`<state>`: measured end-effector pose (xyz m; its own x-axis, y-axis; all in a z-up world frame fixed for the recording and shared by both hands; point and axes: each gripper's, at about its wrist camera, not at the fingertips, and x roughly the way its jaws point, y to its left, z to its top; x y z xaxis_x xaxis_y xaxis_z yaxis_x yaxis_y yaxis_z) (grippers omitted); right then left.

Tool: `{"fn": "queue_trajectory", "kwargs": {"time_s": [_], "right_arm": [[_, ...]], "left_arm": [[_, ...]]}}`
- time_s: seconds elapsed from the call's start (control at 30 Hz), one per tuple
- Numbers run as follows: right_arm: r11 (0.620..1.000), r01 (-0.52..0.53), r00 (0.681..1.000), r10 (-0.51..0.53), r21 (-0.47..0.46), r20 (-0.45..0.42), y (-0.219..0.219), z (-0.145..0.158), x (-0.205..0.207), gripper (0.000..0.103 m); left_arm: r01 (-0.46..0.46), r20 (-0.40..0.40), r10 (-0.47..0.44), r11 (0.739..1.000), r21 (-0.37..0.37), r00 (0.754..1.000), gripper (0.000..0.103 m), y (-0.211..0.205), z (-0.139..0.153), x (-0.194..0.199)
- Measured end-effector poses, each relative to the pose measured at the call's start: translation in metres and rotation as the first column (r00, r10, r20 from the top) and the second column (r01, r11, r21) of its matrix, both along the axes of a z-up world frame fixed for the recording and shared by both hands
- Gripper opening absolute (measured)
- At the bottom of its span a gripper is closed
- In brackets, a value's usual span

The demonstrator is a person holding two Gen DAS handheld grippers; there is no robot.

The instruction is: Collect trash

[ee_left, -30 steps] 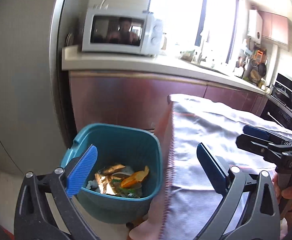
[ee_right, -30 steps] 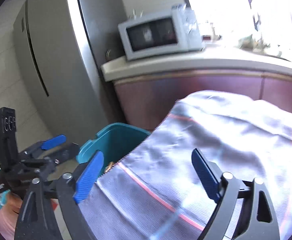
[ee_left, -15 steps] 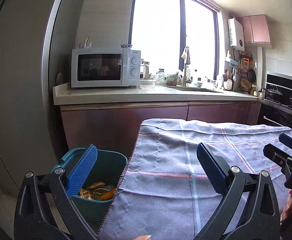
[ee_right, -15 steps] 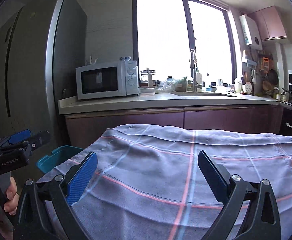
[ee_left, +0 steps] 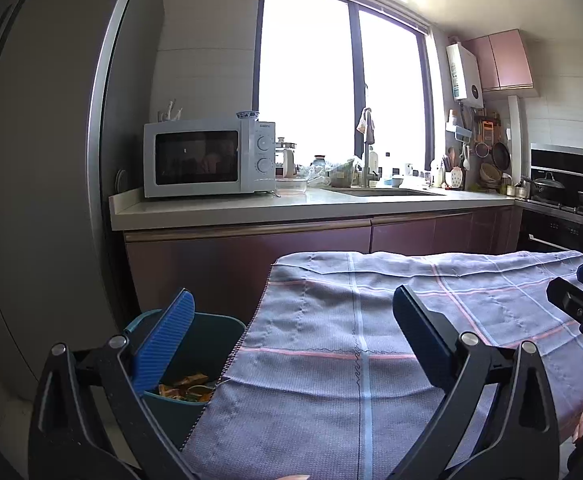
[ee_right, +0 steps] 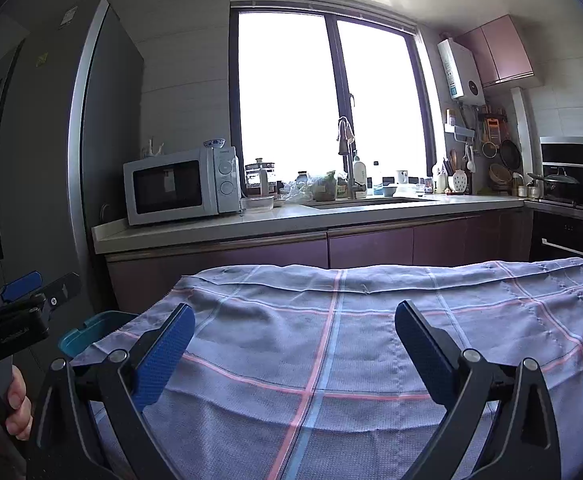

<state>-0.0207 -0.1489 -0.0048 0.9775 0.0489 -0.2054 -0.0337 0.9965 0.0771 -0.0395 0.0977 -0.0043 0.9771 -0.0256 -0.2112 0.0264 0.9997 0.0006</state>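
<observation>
In the left wrist view the left gripper (ee_left: 293, 338) is hovering with jaws spread and empty; crumpled orange wrappers (ee_left: 185, 386) are lying inside the teal plastic bin (ee_left: 207, 334) beside the checked grey tablecloth (ee_left: 371, 340), so collecting seems nearly done; in the right wrist view the right gripper (ee_right: 295, 346) is gaping empty over bare cloth; the bin's interior is being hidden there.

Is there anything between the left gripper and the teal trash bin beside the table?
Nothing visible blocks it. The left gripper is open and empty. The teal trash bin stands low at the left edge of the checked tablecloth, open on top, with wrappers inside. Only the cloth's hanging edge lies close to the bin's rim.
</observation>
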Motion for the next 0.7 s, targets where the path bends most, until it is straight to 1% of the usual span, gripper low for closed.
{"fn": "queue_trajectory", "kwargs": {"time_s": [0.37, 0.5, 0.7], "right_arm": [[1.000, 0.009, 1.000, -0.009, 0.024, 0.006, -0.0038, 0.0005, -0.0037, 0.097], [1.000, 0.007, 1.000, -0.007, 0.023, 0.005, -0.0043, 0.0005, -0.0029, 0.097], [1.000, 0.010, 1.000, -0.010, 0.017, 0.013, -0.0046, 0.0015, -0.0038, 0.097]], "left_arm": [[-0.007, 0.010, 0.007, 1.000, 0.006, 1.000, 0.097, -0.0024, 0.0008, -0.0038], [-0.003, 0.004, 0.003, 1.000, -0.005, 1.000, 0.097, -0.0017, 0.0007, -0.0028], [-0.006, 0.004, 0.006, 1.000, -0.002, 1.000, 0.097, -0.0015, 0.0006, -0.0032]]}}
